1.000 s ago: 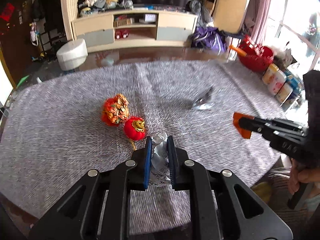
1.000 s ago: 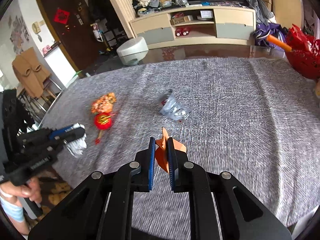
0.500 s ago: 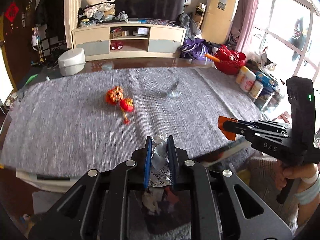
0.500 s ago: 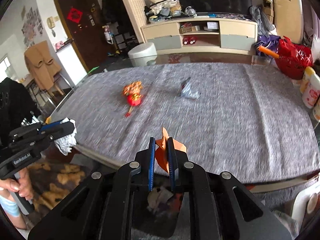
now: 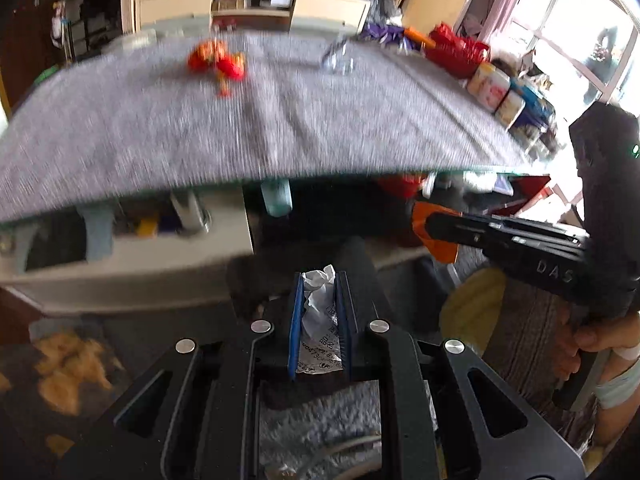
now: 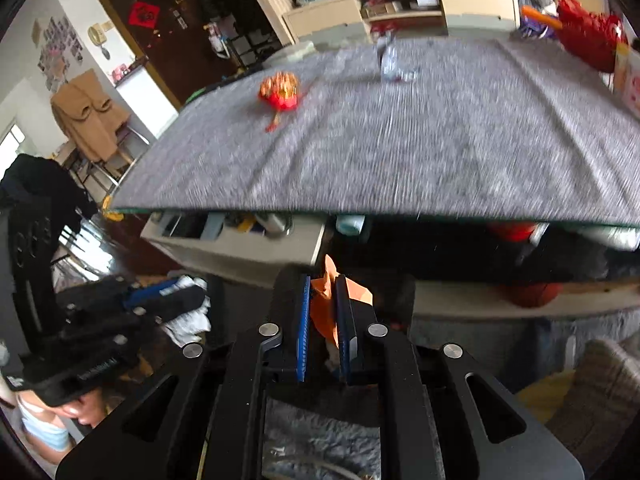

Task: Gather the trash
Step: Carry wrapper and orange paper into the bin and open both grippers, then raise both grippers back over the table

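My left gripper (image 5: 319, 280) is shut on a crumpled white receipt (image 5: 320, 312) and hangs below the table's front edge, over a dark bin (image 5: 360, 256). My right gripper (image 6: 323, 282) is shut on a crumpled orange paper (image 6: 325, 308), also below the table edge over the dark bin (image 6: 288, 280). Each gripper shows in the other's view: the right one with the orange paper (image 5: 436, 236), the left one with the white receipt (image 6: 188, 320). On the grey tablecloth (image 6: 400, 148) lie a clear plastic wrapper (image 6: 394, 64) and a red-orange lantern ornament (image 6: 280, 90).
Under the glass table edge (image 5: 240, 188) is a white shelf (image 5: 132, 248) with small items. Red baskets (image 5: 456, 50) and bottles (image 5: 496, 92) stand at the table's right end. A grey rug (image 5: 320, 428) lies below. A TV cabinet (image 6: 400, 4) stands behind.
Both grippers have drawn back from the tabletop and dropped below its front edge, still holding their papers. The table now sits higher and farther in both views.
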`<state>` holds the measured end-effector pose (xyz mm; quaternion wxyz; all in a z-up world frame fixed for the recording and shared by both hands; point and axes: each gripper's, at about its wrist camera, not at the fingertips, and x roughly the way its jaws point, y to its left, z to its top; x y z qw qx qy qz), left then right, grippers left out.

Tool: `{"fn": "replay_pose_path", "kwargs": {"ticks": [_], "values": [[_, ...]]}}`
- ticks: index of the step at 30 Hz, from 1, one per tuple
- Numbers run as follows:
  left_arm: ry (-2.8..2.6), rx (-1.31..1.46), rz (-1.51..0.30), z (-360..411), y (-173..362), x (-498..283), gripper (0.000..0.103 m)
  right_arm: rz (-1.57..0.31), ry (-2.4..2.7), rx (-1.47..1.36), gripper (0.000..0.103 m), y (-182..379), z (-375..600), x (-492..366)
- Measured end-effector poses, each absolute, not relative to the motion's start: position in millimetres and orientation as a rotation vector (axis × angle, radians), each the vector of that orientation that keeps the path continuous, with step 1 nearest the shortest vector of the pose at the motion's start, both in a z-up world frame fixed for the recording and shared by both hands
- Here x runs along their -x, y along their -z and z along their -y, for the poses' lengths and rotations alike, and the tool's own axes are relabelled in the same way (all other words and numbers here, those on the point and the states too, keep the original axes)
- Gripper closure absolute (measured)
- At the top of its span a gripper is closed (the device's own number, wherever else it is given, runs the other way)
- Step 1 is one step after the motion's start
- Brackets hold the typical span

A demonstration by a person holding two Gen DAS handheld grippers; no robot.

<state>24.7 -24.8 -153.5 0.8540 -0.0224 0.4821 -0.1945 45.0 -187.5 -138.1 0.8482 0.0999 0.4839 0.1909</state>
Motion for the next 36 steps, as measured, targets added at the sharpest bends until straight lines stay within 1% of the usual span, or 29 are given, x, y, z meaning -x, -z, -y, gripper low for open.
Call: {"fn": "replay_pose_path", "kwargs": {"ticks": [10,14,16,17,19,21,22,23,24,25,27,28,29,33,36], "values": [[0.441,0.046,-1.138,21.3,220.3,-25.2,0.089,-1.107,-0.415,-0.192,0.089,192.9,181.9,-38.2],[0.435,0.044,-1.158,18.9,231.6,-22.6,0.089,-1.123,-0.421,-0.195,0.089,201.0,180.9,-39.0],[0.434,0.045,-1.156,18.1,232.2,-22.1,0.087,-1.125,-0.425,-0.201,0.087,203.0,180.8,-40.0],[0.432,0.045,-1.155,17.6,232.2,-22.2,0.085,-1.125,-0.424,-0.207,0.086,203.7,181.0,-41.0],[0.426,0.046,-1.155,16.3,233.4,-22.8,0.078,-1.134,-0.423,-0.226,0.084,207.1,182.2,-43.2],[0.417,0.043,-1.151,15.1,233.7,-23.2,0.065,-1.143,-0.409,-0.234,0.079,208.6,184.4,-44.9],[0.413,0.042,-1.150,14.7,233.2,-23.7,0.061,-1.145,-0.398,-0.239,0.069,209.7,186.2,-45.4],[0.406,0.040,-1.148,14.3,232.8,-24.4,0.053,-1.144,-0.391,-0.244,0.052,209.7,187.7,-45.3],[0.398,0.039,-1.147,13.5,232.5,-24.7,0.046,-1.137,-0.379,-0.255,0.043,209.3,190.1,-45.1],[0.391,0.038,-1.145,13.0,232.4,-25.3,0.043,-1.130,-0.373,-0.262,0.033,208.5,191.6,-45.3],[0.365,0.037,-1.145,10.3,232.5,-27.2,0.025,-1.121,-0.354,-0.280,0.022,207.1,196.3,-45.9],[0.354,0.038,-1.146,8.8,232.8,-28.2,0.022,-1.117,-0.337,-0.293,0.014,206.7,200.2,-46.4],[0.344,0.041,-1.149,6.9,233.4,-29.2,0.020,-1.115,-0.327,-0.307,0.010,206.5,203.4,-46.7],[0.311,0.055,-1.159,0.9,234.9,-32.4,0.010,-1.118,-0.308,-0.362,0.005,206.0,214.1,-48.5],[0.308,0.054,-1.155,2.3,231.9,-32.7,0.008,-1.113,-0.294,-0.364,0.004,204.0,216.3,-49.0]]}}
